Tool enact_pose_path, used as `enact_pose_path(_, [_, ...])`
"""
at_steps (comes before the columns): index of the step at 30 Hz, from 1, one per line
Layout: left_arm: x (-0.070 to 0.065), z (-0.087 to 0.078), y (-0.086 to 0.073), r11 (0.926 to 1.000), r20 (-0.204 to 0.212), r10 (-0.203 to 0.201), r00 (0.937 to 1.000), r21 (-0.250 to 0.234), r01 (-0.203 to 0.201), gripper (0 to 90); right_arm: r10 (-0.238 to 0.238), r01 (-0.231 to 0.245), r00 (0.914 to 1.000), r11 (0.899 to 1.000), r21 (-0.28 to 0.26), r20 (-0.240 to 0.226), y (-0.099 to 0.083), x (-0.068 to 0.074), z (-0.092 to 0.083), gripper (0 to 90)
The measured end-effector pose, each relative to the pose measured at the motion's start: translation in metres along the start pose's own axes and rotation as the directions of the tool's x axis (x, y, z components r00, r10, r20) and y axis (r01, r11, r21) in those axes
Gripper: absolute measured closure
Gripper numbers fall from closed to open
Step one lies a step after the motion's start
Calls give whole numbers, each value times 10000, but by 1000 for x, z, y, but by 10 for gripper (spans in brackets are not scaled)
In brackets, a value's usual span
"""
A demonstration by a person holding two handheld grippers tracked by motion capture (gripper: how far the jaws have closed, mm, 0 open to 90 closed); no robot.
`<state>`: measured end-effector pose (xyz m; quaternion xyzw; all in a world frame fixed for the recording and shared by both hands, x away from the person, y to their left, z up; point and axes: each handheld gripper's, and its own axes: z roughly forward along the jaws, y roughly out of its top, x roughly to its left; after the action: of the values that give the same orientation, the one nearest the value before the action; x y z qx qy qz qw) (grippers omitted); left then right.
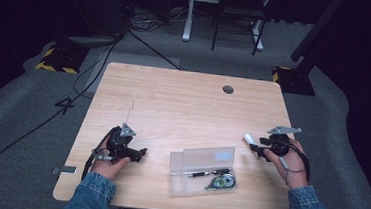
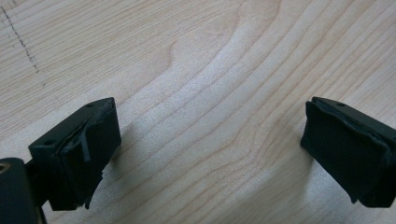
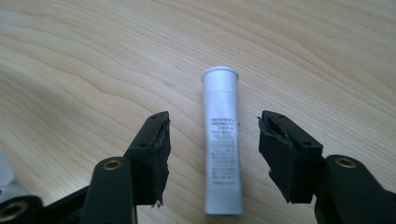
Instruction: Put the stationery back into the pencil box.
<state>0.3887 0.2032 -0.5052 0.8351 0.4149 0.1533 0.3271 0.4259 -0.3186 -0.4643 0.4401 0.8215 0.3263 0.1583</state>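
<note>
A small white tube (image 3: 222,149) with fine print lies flat on the wooden table (image 1: 173,103), seen as a white tube (image 1: 249,138) at the right side in the high view. My right gripper (image 3: 212,154) straddles it, jaws apart on either side, pads clear of the tube. In the high view the right gripper (image 1: 255,146) sits low by the table's right edge. My left gripper (image 1: 139,153) rests at the front left, and the left gripper (image 2: 208,149) has its jaws spread wide over bare wood. A clear plastic case (image 1: 203,171) lies open between the hands, with a pen and a correction-tape dispenser (image 1: 221,181) inside.
A dark round grommet hole (image 1: 228,89) sits near the table's far edge. Beyond the table are cables on the grey floor, a yellow-and-black stand base (image 1: 56,59) and white desk legs (image 1: 188,14).
</note>
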Motion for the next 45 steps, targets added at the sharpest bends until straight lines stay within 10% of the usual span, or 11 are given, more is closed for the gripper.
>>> enact_pose_path(45, [0,0,0,10000,17,-23,10000,8,23,48,-151,115,9995,9926,1209,285,-9,-5,11,712])
